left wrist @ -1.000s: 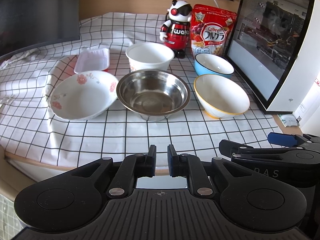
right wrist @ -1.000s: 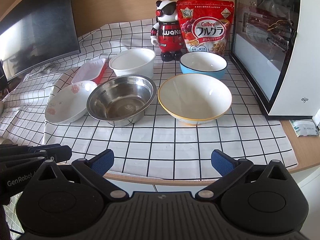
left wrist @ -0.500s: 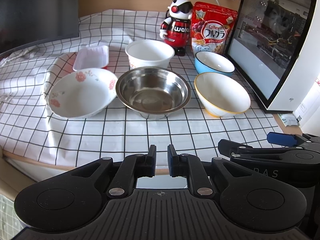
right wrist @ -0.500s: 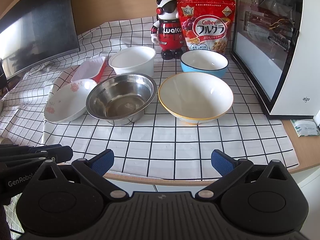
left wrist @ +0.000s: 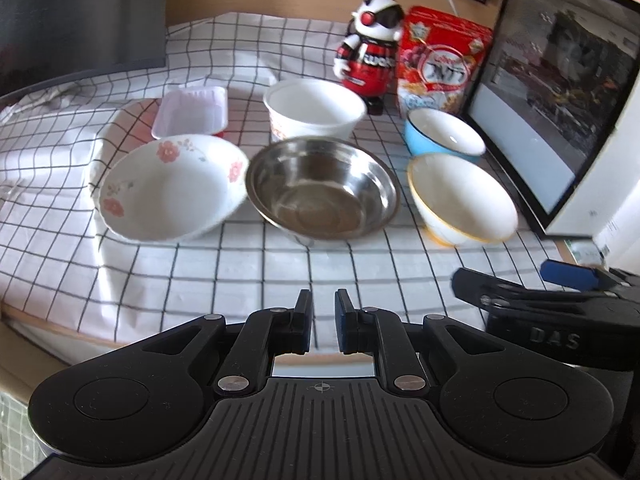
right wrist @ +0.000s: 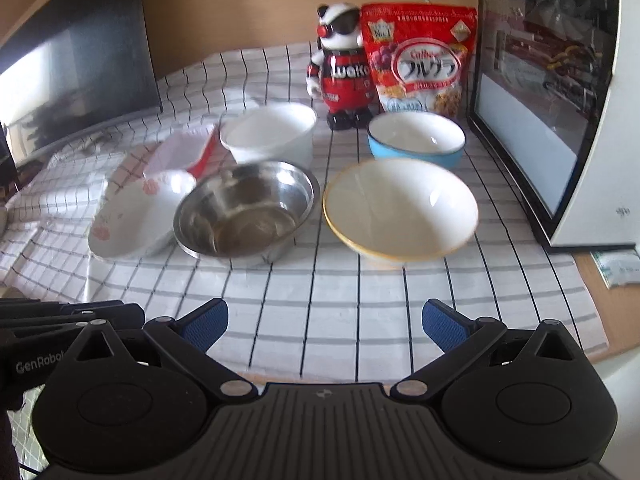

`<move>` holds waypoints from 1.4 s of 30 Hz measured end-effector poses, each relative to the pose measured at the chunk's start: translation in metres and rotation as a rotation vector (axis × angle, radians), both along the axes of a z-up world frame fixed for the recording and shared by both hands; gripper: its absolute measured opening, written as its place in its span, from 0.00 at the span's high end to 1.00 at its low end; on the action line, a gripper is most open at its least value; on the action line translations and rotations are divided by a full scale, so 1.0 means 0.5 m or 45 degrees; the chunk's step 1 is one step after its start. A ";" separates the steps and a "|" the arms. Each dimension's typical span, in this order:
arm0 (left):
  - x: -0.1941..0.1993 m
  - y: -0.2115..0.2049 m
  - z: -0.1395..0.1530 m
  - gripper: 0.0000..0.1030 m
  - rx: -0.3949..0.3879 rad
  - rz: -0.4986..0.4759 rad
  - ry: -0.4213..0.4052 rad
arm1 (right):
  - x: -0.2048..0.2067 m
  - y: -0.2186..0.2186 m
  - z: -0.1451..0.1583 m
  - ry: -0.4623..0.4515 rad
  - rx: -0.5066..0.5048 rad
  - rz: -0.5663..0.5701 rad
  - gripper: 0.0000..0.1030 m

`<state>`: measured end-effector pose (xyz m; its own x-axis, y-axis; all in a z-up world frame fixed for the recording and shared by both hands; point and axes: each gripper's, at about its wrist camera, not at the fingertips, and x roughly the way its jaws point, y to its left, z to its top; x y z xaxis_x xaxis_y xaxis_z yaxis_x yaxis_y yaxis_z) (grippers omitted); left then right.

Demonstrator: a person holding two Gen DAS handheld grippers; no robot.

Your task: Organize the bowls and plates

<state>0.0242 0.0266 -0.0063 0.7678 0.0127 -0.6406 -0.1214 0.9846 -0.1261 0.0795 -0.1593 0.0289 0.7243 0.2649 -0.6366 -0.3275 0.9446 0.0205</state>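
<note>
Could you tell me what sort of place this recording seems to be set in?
Probably a home desk serving as a table: a checked tablecloth, a dark monitor, a glass-sided computer case and a cereal bag behind the bowls.

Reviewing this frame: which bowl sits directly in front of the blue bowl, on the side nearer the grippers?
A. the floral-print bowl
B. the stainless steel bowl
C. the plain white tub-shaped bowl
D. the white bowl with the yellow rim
D. In the right wrist view the white bowl with the yellow rim lies just in front of the blue bowl, while the stainless steel bowl is off to its left.
</note>
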 end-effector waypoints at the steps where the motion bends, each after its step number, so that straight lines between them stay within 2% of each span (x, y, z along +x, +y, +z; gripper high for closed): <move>1: 0.008 0.012 0.003 0.86 -0.003 0.004 -0.004 | 0.007 0.001 0.001 -0.008 0.013 -0.003 0.00; 4: 0.037 0.055 0.017 0.86 -0.050 0.016 -0.021 | 0.037 0.008 0.003 -0.002 0.076 -0.034 0.00; 6: 0.057 0.094 0.019 0.86 -0.162 0.000 -0.036 | 0.060 0.017 0.000 0.017 0.147 -0.042 0.00; 8: 0.072 0.133 0.021 0.86 -0.198 -0.027 -0.050 | 0.082 0.035 -0.008 0.047 0.209 -0.050 0.00; 11: 0.104 0.204 0.015 0.86 -0.260 -0.074 -0.045 | 0.107 0.083 -0.022 0.076 0.242 -0.062 0.00; 12: 0.121 0.229 0.008 0.85 -0.308 -0.086 -0.024 | 0.118 0.105 -0.024 0.084 0.243 -0.068 0.00; 14: 0.148 0.274 -0.003 0.85 -0.380 -0.105 0.033 | 0.144 0.150 -0.021 0.095 0.217 -0.075 0.00; 16: 0.168 0.293 0.004 0.85 -0.361 -0.139 0.077 | 0.170 0.191 -0.013 0.090 0.162 -0.052 0.00; 18: 0.184 0.290 0.005 0.85 -0.317 -0.279 0.096 | 0.199 0.224 -0.002 0.080 0.086 0.007 0.00; 19: 0.192 0.285 0.001 0.85 -0.330 -0.343 0.103 | 0.211 0.235 0.005 0.068 0.040 0.034 0.00; 22: 0.219 0.268 -0.024 0.85 -0.408 -0.380 0.165 | 0.238 0.252 0.024 -0.040 -0.114 0.162 0.00; 24: 0.231 0.258 -0.043 0.85 -0.455 -0.333 0.209 | 0.254 0.260 0.028 -0.135 -0.276 0.247 0.00; 26: 0.234 0.243 -0.055 0.85 -0.461 -0.281 0.198 | 0.280 0.261 0.022 -0.179 -0.443 0.259 0.00; 29: 0.230 0.222 -0.067 0.85 -0.437 -0.172 0.165 | 0.325 0.255 0.007 -0.157 -0.563 0.339 0.00; 31: 0.225 0.215 -0.072 0.85 -0.466 -0.045 0.189 | 0.349 0.239 -0.003 -0.107 -0.534 0.455 0.00; 34: 0.209 0.198 -0.085 0.85 -0.597 0.148 0.190 | 0.389 0.218 -0.015 -0.026 -0.427 0.568 0.00; 37: 0.201 0.175 -0.096 0.85 -0.634 0.297 0.171 | 0.417 0.204 -0.026 -0.033 -0.365 0.637 0.00; 42: 0.198 0.146 -0.094 0.83 -0.675 0.434 0.186 | 0.460 0.195 -0.045 0.047 -0.327 0.760 0.00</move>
<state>0.1233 0.0998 -0.0535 0.6809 -0.1063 -0.7247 -0.4693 0.6963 -0.5431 0.3094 -0.0618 0.0062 0.4765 0.4510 -0.7547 -0.8008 0.5770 -0.1607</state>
